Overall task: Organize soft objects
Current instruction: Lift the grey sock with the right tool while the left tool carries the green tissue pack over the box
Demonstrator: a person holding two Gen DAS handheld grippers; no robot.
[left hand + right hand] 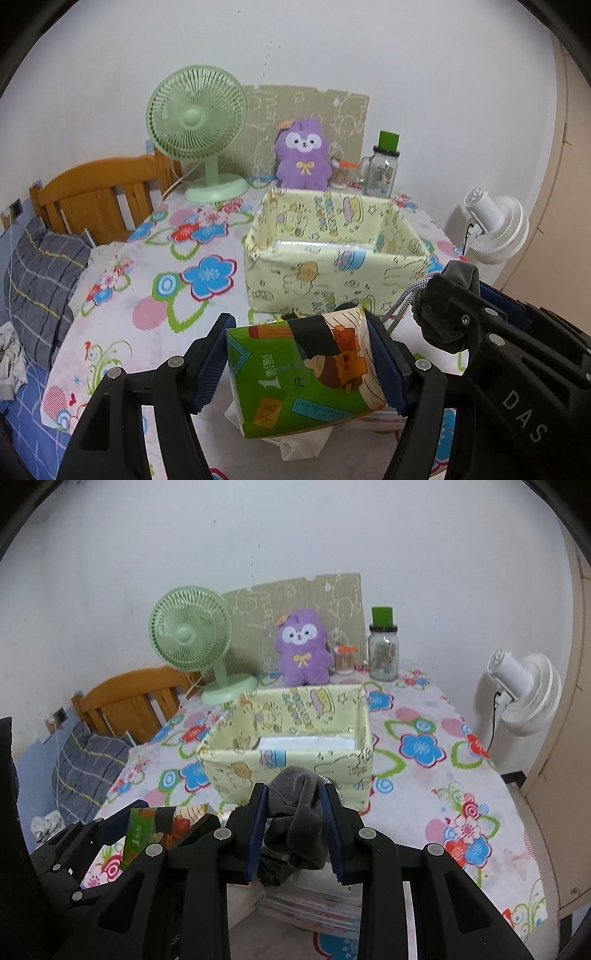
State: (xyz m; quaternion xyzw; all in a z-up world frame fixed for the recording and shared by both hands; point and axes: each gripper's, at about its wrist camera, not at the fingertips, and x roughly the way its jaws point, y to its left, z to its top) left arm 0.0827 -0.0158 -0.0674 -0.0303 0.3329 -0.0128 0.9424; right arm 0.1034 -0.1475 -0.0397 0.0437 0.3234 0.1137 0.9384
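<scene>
My left gripper (299, 354) is shut on a green tissue pack (303, 373) with cartoon print, held above the table in front of a pale yellow fabric storage box (332, 277). My right gripper (295, 830) is shut on a dark grey cloth pouch (299, 823) with a drawstring, just in front of the same box (288, 760). The pouch and right gripper show at the right of the left wrist view (447, 306). The tissue pack shows at the left of the right wrist view (162, 827). The box looks empty inside.
A purple plush toy (303, 646), green desk fan (192, 638), glass jar with green lid (384, 650) and cardboard sheet (295, 602) stand at the table's back. A white fan (524, 694) stands right. A wooden headboard (99, 192) and grey pillow (40, 273) lie left. Packets (314, 904) lie below my right gripper.
</scene>
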